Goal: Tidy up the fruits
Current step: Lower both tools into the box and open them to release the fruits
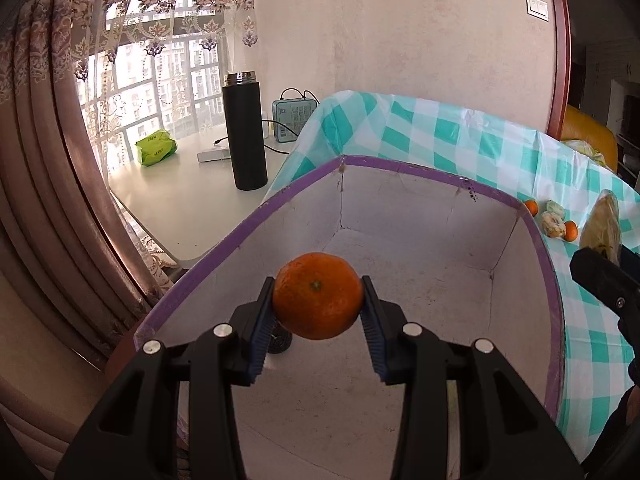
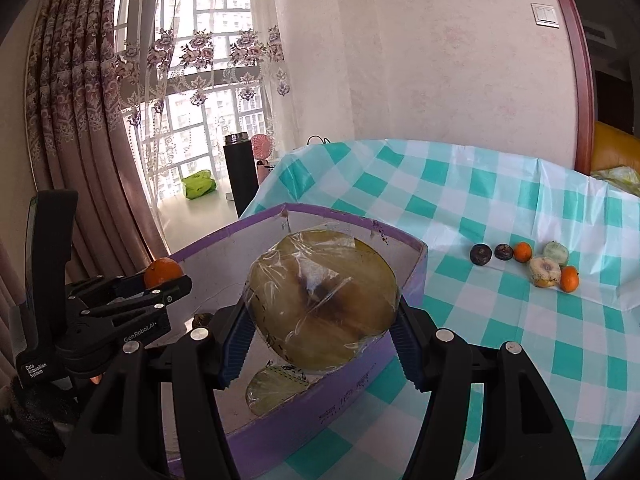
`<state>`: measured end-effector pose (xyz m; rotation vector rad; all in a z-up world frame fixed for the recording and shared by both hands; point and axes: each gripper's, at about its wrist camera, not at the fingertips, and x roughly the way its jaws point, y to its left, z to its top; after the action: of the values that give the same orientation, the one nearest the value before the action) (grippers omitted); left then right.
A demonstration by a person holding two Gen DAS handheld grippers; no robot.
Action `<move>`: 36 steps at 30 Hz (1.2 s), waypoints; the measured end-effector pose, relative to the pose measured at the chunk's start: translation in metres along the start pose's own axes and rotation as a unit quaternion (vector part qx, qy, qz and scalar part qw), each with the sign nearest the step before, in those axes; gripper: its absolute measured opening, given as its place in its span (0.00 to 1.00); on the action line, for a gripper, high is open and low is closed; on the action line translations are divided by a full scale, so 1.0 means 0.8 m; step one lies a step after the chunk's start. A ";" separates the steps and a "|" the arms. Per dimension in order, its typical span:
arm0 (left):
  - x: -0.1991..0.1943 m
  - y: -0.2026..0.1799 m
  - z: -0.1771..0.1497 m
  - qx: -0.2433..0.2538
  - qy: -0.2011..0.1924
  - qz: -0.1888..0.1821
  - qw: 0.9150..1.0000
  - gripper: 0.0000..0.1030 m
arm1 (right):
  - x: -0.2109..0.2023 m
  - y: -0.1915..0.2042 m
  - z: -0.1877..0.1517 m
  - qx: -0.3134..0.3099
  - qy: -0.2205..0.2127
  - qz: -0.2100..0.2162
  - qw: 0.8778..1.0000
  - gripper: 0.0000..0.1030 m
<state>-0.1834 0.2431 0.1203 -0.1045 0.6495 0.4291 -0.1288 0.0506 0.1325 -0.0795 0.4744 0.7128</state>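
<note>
A teal-checked cloth [image 2: 500,208] covers the table by a curtained window [image 2: 192,80]. The left gripper [image 1: 318,300] clamps an orange [image 1: 318,295] above the box [image 1: 400,168] — the right gripper [image 2: 322,304] grips a wrapped melon [image 2: 322,300] (browned, cut).

So the main surface is a table with a teal-and-white checked tablecloth [image 2: 460,200], kinda shiny and creased like plastic. A purple-rimmed cardboard box [image 2: 412,276] sits right on it at the near left side. Off to the right there's a little cluster of fruit lying on the cloth: two dark round ones [image 2: 480,254] side by side, two small oranges [image 2: 523,251], and two pale mouldy-looking ones [image 2: 544,272] touching each other. Behind the table there's a white ledge [image 1: 168,196] by the window holding a black flask [image 1: 244,132], a green packet [image 1: 156,147] and a teal box [image 1: 294,120].
</note>
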 end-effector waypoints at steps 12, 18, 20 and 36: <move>0.051 0.006 -0.028 0.059 0.131 0.002 0.990 0.40 | 0.149 0.039 0.015 -0.105 0.246 -0.014 0.963 0.59; 0.053 0.003 -0.032 0.076 0.144 0.002 0.987 0.41 | 0.183 0.054 -0.010 -0.144 0.298 -0.035 0.943 0.59; 0.053 0.003 -0.033 0.079 0.145 -0.001 0.986 0.41 | 0.181 0.057 -0.008 -0.144 0.296 -0.032 0.944 0.59; 0.050 -0.006 -0.033 0.085 0.147 -0.024 0.985 0.68 | 0.184 0.053 0.000 -0.144 0.293 -0.030 0.945 0.74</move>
<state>-0.1674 0.2467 0.0748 -0.0217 0.9694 0.3117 -0.0596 0.1722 0.0709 -0.5918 0.9304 0.6899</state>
